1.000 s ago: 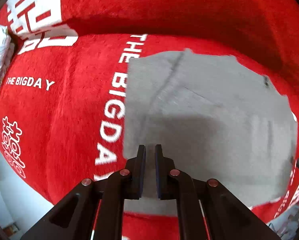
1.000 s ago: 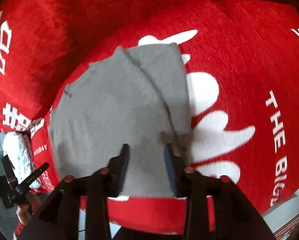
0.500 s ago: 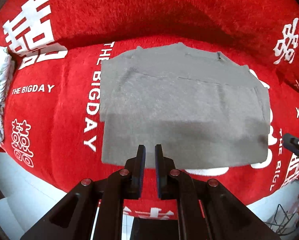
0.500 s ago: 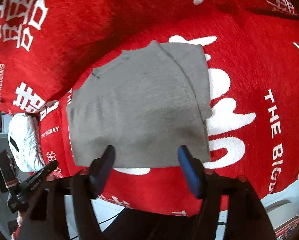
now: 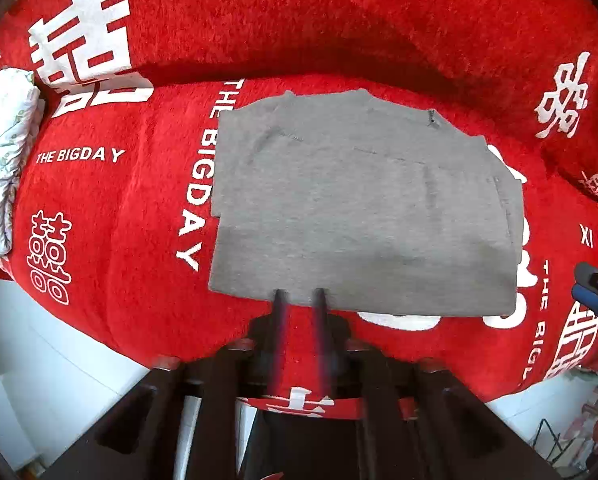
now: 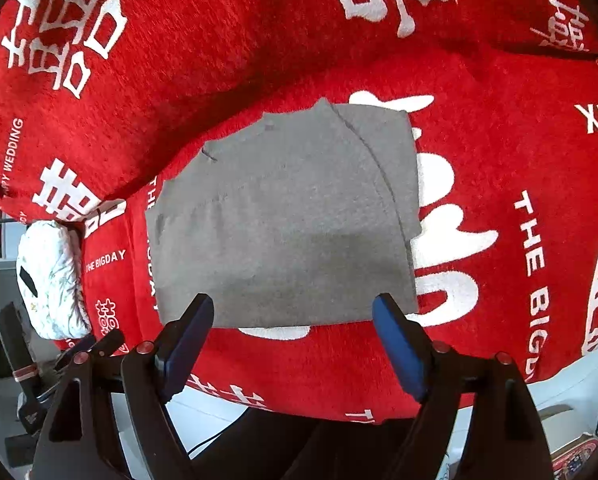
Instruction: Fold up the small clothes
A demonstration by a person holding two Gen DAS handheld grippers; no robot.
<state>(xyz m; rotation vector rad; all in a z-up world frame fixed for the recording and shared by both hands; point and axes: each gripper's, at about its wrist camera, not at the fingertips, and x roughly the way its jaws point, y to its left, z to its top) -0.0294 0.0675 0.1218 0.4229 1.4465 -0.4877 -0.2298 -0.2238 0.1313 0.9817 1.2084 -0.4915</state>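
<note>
Folded into a neat rectangle, small grey knit garment (image 5: 363,208) lying flat on the red plush blanket with white lettering (image 5: 131,208), near its front edge; several layers visible at the right side, one sleeve tucked over the top. Judged from that: folding of this piece done or almost done, perhaps one more halving left, or a move to a pile. Left gripper (image 5: 301,300) blurred in its own view, jaws just opening, now parted with nothing between them, hovering over the near hem without touching. Right gripper (image 6: 293,316) jaws likewise just widening, now spread well apart, empty, clear above the garment's front edge, blue pads showing. Nothing held by either. Around: white crumpled patterned bundle (image 5: 3,160) at the blanket's left end, well apart from the garment, possibly further laundry but too unclear to tell. Raised fold of blanket behind the garment, no hindrance. White floor and dark clutter below the blanket's edge, too dim to name. No obstacle between either gripper and the garment.
</note>
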